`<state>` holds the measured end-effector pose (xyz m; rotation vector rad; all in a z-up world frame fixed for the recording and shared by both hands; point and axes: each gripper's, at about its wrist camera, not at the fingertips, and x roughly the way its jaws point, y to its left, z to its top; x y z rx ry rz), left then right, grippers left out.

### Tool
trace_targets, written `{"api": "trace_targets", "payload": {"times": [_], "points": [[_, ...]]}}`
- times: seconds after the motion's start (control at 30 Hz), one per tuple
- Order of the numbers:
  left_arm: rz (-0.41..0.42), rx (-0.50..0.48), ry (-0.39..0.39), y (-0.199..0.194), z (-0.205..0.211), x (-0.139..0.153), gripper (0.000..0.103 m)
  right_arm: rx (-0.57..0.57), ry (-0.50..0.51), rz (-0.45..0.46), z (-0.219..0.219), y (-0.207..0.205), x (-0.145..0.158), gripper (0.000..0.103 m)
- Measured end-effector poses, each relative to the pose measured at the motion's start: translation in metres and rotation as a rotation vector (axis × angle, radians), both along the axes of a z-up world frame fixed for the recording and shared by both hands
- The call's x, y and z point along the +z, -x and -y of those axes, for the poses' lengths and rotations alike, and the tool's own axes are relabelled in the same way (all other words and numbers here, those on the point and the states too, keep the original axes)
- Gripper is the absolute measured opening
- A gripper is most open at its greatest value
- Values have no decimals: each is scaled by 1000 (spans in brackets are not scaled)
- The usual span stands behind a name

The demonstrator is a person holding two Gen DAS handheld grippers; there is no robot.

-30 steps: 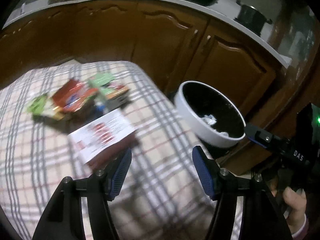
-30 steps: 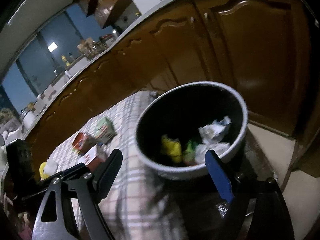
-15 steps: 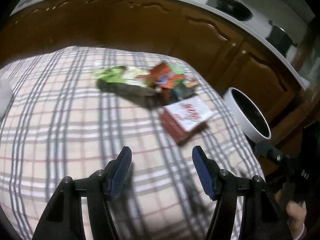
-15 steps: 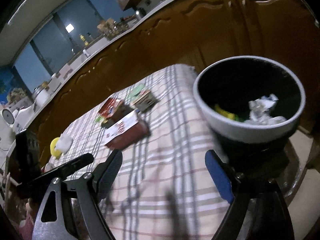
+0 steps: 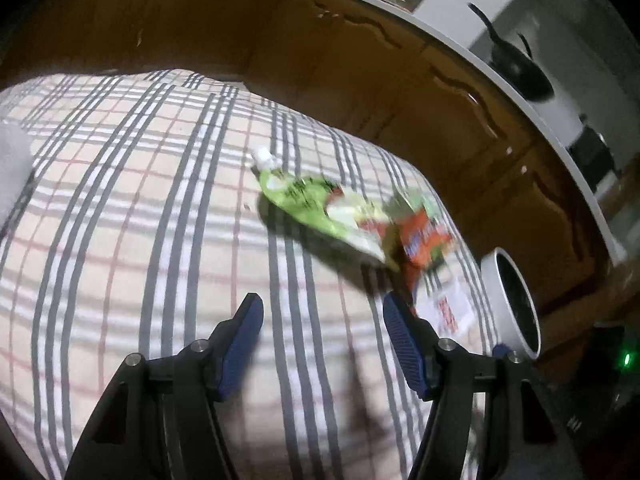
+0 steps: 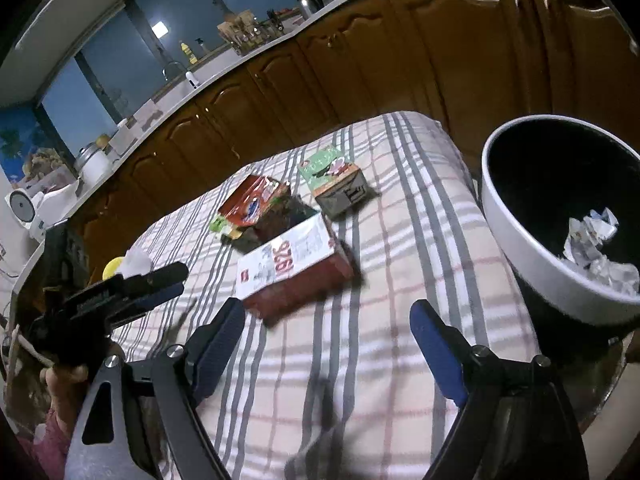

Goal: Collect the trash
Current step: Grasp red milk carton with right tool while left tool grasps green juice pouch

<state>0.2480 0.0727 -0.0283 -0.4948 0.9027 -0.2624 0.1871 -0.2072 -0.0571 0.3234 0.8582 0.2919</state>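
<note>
The white-rimmed bin point(image 6: 560, 240) stands just off the tablecloth's point(image 6: 400, 340) right edge, holding crumpled white paper point(image 6: 592, 248); anything deeper inside is lost in shadow. The red-and-white box point(image 6: 294, 268) lies mid-cloth, with a red packet point(image 6: 254, 200), a green carton point(image 6: 336, 180) and what looks like a green wrapper point(image 5: 316, 208) nearer the far edge. Left gripper point(image 5: 322, 336) and right gripper point(image 6: 328, 340) hover with jaws spread wide, both empty.

Home kitchen: wooden cabinets point(image 6: 400, 52), countertop point(image 6: 224, 68), pans point(image 5: 516, 72).
</note>
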Motion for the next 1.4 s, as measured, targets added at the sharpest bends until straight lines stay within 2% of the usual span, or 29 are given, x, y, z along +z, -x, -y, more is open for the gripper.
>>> {"api": "trace_targets", "payload": {"times": [0.03, 0.1, 0.17, 0.27, 0.33, 0.4, 0.5, 0.57, 0.6, 0.63, 0.67, 0.87, 1.0, 1.07, 1.17, 1.23, 1.27, 1.3, 1.37, 1.4], "points": [[-7, 8, 21, -7, -2, -3, 61, -2, 13, 7, 0, -4, 0, 82], [-24, 28, 70, -24, -5, -9, 61, -9, 42, 10, -1, -10, 0, 65], [-33, 44, 111, -35, -7, -13, 60, -11, 30, -3, 0, -15, -2, 56], [-51, 72, 167, -53, -8, -20, 60, -12, 27, -6, 1, -20, -1, 54], [-64, 84, 188, -64, -9, -28, 51, -10, 17, -9, 2, -23, -2, 54], [-94, 80, 210, -74, -8, -39, 27, -7, 10, -15, 1, -28, -3, 54], [-92, 85, 251, -77, -11, -47, 22, -4, -7, -32, 1, -34, -7, 54], [-79, 80, 249, -75, -15, -47, 19, 1, -19, -44, 2, -38, -10, 54], [-73, 76, 243, -70, -17, -45, 18, 7, -22, -48, 1, -38, -11, 48], [-68, 69, 235, -67, -19, -42, 17, 15, -23, -50, 0, -39, -12, 42], [-62, 55, 217, -62, -22, -38, 16, 27, -21, -53, -2, -38, -12, 27], [-52, -48, 151, -34, -43, -9, 12, 86, -6, -46, -15, -20, -6, 9], [-37, -142, 61, -13, -62, 15, 6, 146, 33, -63, -25, 2, -7, 5], [-48, -199, 25, -5, -68, 22, 6, 190, 39, -94, -29, 11, -12, 7], [-59, -255, -40, 2, -73, 26, 6, 239, 43, -114, -29, 18, -16, 15], [-70, -281, -89, 3, -71, 25, 6, 253, 74, -95, -30, 19, -14, 42], [-76, -286, -105, 4, -70, 23, 6, 263, 75, -76, -29, 19, -10, 65], [-79, -287, -109, 4, -67, 23, 6, 273, 73, -63, -30, 17, -7, 79], [-75, -282, -121, 4, -60, 22, 6, 304, 93, -19, -35, 15, -1, 82], [-68, -272, -152, 4, -56, 23, 6, 323, 122, -2, -40, 14, 2, 83]]}}
